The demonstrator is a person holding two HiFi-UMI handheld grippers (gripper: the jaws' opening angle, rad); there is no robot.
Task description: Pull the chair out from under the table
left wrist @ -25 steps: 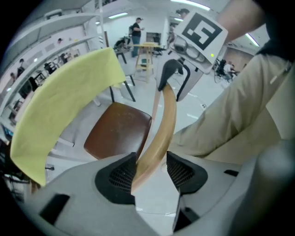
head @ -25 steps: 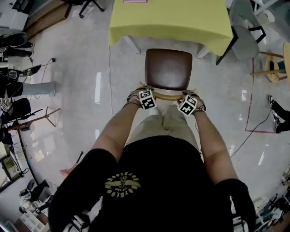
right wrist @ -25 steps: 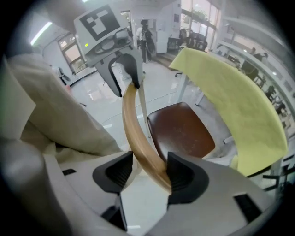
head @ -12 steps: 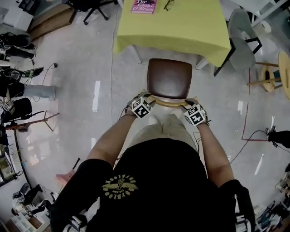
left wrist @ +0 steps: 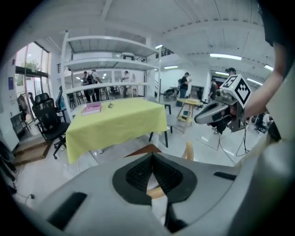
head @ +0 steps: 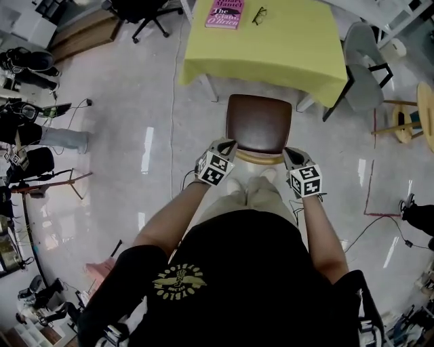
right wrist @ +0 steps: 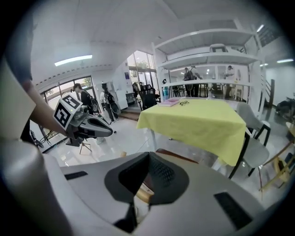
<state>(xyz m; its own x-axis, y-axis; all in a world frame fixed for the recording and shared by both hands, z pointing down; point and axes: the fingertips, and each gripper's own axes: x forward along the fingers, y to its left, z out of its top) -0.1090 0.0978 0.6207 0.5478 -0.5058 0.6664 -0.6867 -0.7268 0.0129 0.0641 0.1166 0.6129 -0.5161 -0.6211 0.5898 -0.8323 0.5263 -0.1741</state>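
The chair, with a brown seat [head: 258,123] and a curved wooden backrest [head: 260,158], stands just outside the yellow-clothed table [head: 271,47]. My left gripper [head: 227,145] hovers over the backrest's left end and my right gripper [head: 288,153] over its right end. Both are raised clear of the wood. In the left gripper view the left gripper [left wrist: 152,156] is closing, tips meeting with nothing between them, and the backrest [left wrist: 188,150] shows below. The right gripper [right wrist: 148,155] is likewise closing tip to tip and empty, above the seat [right wrist: 173,156].
A pink book [head: 224,13] and glasses [head: 259,15] lie on the table. A grey chair [head: 366,57] and a wooden stool [head: 413,108] stand at the right, a black office chair [head: 135,10] at the back left. Tripods and gear [head: 27,162] line the left; a cable [head: 369,223] runs on the floor.
Both grippers have risen off the ends of the chair's backrest and rolled, and their jaws have gone from open to shut. The chair stays where it was.
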